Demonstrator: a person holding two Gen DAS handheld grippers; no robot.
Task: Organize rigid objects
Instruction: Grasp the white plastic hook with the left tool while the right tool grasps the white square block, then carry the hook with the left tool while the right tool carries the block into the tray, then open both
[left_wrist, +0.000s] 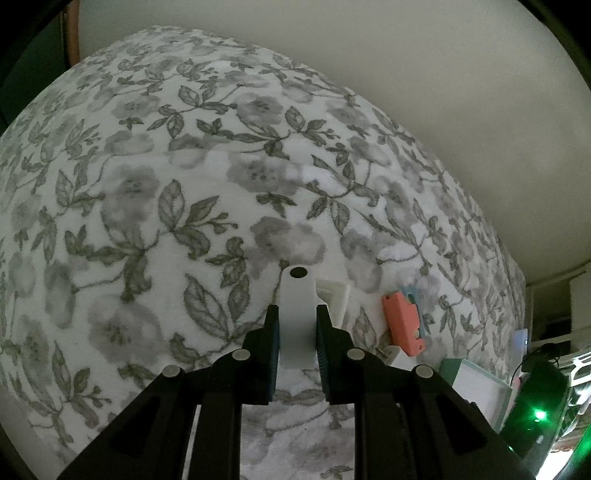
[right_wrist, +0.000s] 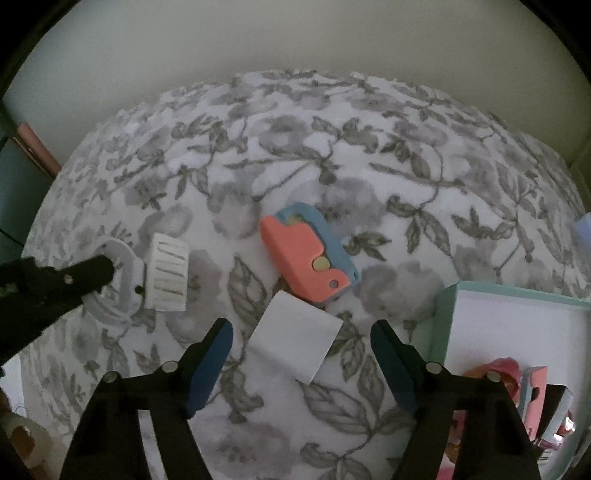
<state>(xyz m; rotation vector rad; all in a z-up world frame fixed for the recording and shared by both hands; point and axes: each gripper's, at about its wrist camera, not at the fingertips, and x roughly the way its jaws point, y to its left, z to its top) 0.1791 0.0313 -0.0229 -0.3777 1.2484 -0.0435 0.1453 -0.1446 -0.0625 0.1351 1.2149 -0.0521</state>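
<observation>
My left gripper (left_wrist: 297, 314) is shut on the handle of a white brush (left_wrist: 297, 317); in the right wrist view the left gripper (right_wrist: 107, 271) holds this white brush (right_wrist: 166, 273) just above the floral cover at the left. My right gripper (right_wrist: 301, 332) is open, with a white square block (right_wrist: 295, 345) lying between its fingers on the cover. A pink and blue plastic toy (right_wrist: 308, 254) lies just beyond the block; the toy also shows in the left wrist view (left_wrist: 402, 319).
A mint-rimmed white box (right_wrist: 517, 325) at the right holds several pink items (right_wrist: 509, 376); the box shows in the left wrist view (left_wrist: 476, 387) too. The floral cover (left_wrist: 147, 221) spreads wide to the left. A wall stands behind it. A roll of tape (right_wrist: 26, 439) lies at lower left.
</observation>
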